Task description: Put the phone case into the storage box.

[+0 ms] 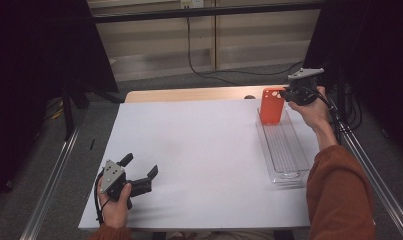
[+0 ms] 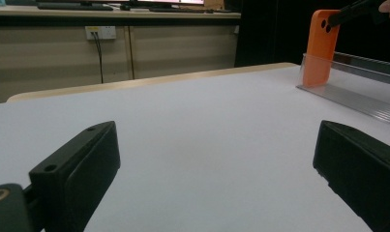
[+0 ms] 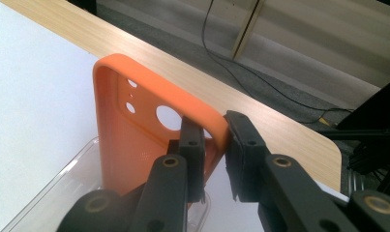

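Right claw (image 3: 214,140) clamped on top edge of orange case (image 1: 272,106), case upright at far end of clear tray (image 1: 289,150), about 1 o'clock on counter (image 1: 199,150). Left claw (image 1: 141,172) apart, idle at 7 o'clock. Placement looks nearly done; release left.
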The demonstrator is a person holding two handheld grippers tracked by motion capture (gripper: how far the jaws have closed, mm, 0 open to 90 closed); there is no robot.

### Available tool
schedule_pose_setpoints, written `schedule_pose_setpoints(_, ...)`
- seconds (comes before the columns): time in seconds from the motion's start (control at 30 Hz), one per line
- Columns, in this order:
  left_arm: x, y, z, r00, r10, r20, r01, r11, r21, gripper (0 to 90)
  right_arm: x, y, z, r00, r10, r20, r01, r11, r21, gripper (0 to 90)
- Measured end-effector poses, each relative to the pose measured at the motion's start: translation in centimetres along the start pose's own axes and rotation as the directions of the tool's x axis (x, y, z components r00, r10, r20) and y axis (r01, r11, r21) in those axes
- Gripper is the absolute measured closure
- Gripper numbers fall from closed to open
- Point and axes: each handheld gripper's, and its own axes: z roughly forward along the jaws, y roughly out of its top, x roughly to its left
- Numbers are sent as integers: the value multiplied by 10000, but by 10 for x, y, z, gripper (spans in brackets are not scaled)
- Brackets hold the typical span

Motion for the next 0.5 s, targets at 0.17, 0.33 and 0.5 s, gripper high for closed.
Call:
schedule_pose_setpoints(0.17, -1, 0, 0, 10000, 27, -9, -27, 10000, 0, 27, -1, 0, 2, 10000, 37, -60, -37, 10000, -13, 769)
schedule_pose_setpoints(0.33, 0, 0, 0, 10000, -11, -9, 11, 10000, -28, 29, -2, 0, 2, 9999, 103, -39, -103, 9999, 12, 768)
schedule_pose_setpoints(0.5, -1, -1, 1, 10000, -9, 28, 9, 10000, -2, 28, -3, 0, 3, 9998, 194, 72, -195, 9998, 19, 754)
